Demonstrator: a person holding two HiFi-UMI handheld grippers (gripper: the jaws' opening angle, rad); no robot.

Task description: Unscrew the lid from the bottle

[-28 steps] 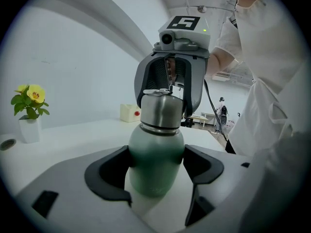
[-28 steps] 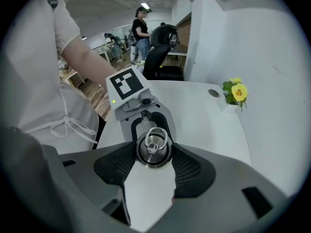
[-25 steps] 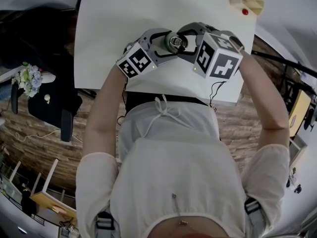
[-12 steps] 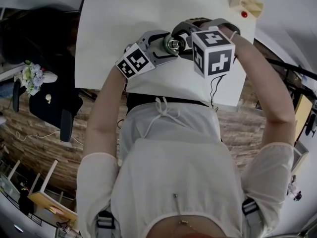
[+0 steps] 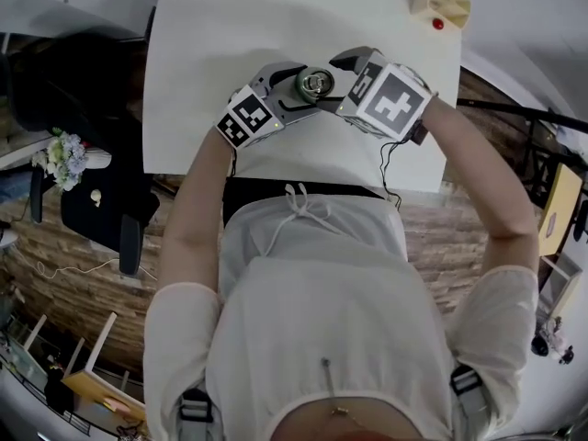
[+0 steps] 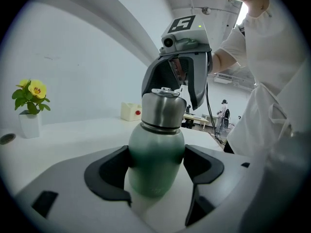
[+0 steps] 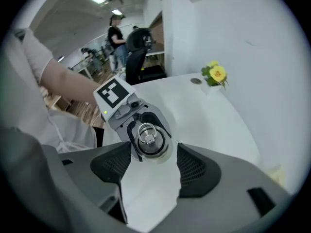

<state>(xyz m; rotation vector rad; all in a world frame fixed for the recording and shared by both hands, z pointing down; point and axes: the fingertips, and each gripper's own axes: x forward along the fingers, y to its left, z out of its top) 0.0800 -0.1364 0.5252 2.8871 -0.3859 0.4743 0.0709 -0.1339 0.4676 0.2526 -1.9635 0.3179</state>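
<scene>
On the white counter (image 5: 230,26), toward its near edge, the green bottle (image 6: 155,149) is upright with its steel lid (image 6: 163,108) screwed on. The base is hidden behind the gripper body, so contact with the counter cannot be confirmed.

Left gripper (image 5: 308,88): it reaches in from the left, and its dark fingers (image 6: 109,171) are clamped on the green body, one pad pressing each side below the shoulder.

Right gripper (image 7: 153,154): it points steeply down over the bottle from the right. Its fingers (image 7: 197,171) have just been opening and now stand apart. The lid sits in the gap between them, with clear space on both sides and neither pad touching it. The ring on top of the lid faces this gripper's camera.

Marker cubes: one (image 5: 248,116) rides on the left gripper and one (image 5: 390,99) on the right, both nearer the person than the bottle.

Surroundings: a potted yellow flower (image 6: 30,93) stands at the far left of the counter. A cream box with a red button (image 5: 441,7) lies at the far right corner, well apart from the bottle.
</scene>
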